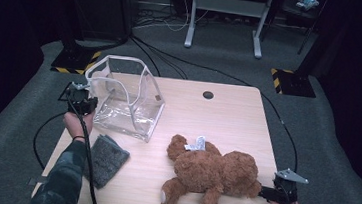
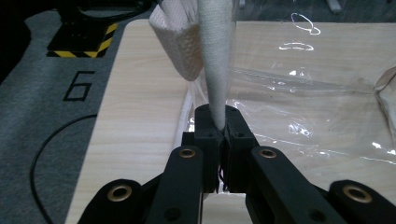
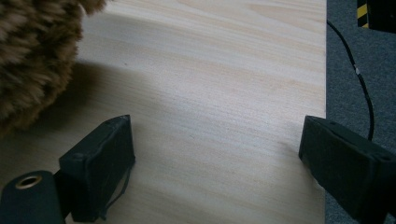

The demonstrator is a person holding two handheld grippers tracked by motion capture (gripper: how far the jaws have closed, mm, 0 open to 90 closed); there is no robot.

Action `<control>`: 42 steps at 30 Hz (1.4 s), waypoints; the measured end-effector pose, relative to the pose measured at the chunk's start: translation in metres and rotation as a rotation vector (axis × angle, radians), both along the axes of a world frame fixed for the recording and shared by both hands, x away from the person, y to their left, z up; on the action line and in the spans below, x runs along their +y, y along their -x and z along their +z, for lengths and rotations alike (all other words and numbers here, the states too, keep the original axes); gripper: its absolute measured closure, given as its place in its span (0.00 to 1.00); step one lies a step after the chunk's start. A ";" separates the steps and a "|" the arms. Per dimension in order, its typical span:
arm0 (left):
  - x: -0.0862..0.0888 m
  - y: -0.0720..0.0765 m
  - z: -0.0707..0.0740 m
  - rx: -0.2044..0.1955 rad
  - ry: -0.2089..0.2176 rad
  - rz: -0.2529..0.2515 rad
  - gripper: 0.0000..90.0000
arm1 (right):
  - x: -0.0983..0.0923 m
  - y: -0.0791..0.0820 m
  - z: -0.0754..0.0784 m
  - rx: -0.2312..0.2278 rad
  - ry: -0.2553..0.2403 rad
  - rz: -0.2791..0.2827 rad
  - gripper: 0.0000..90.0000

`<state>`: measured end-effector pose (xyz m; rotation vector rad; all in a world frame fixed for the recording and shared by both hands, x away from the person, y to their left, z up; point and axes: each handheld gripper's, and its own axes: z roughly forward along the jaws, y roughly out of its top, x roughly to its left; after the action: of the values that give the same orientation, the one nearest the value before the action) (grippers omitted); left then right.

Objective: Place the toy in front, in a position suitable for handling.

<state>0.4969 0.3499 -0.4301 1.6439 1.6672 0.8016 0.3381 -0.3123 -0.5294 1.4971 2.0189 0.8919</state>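
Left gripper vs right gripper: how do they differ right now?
The left gripper has its jaws shut on the white trim of the clear bag; the right gripper has its jaws wide apart with nothing between them. The left gripper is at the table's left edge beside the bag; the right gripper sits at the near right corner, next to the teddy bear but not gripping it. Both are black, hand-held and trail a cable.

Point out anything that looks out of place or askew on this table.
The clear bag sags lopsided, its white rim pinched in the left tool. The teddy bear sprawls on its side by the open right tool. Nothing is spilled or damaged.
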 end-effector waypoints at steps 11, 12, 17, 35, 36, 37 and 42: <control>0.026 0.020 -0.002 -0.009 0.008 0.052 0.96 | 0.000 0.000 0.000 0.000 -0.001 0.000 0.11; 0.027 0.021 -0.002 -0.011 0.011 0.058 0.96 | 0.000 0.000 0.000 0.000 -0.001 0.000 0.11; 0.037 0.028 -0.001 -0.001 0.028 0.096 0.96 | 0.000 0.000 0.000 0.000 -0.001 0.000 0.11; 0.020 0.070 0.003 -0.037 0.050 0.011 0.26 | 0.000 0.000 0.000 0.000 0.000 0.000 0.11; 0.017 0.073 0.002 -0.036 0.049 -0.005 0.22 | 0.000 0.000 0.000 0.000 0.000 0.000 0.11; 0.014 0.074 0.001 -0.033 0.050 -0.025 0.19 | 0.000 0.000 0.000 0.000 -0.001 0.000 0.11; -0.007 0.083 -0.002 -0.023 0.041 -0.112 0.10 | 0.000 0.000 0.000 0.001 0.000 0.000 0.11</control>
<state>0.4134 0.3432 -0.4324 1.6772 1.5506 0.7240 0.3381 -0.3123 -0.5294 1.4979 2.0191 0.8914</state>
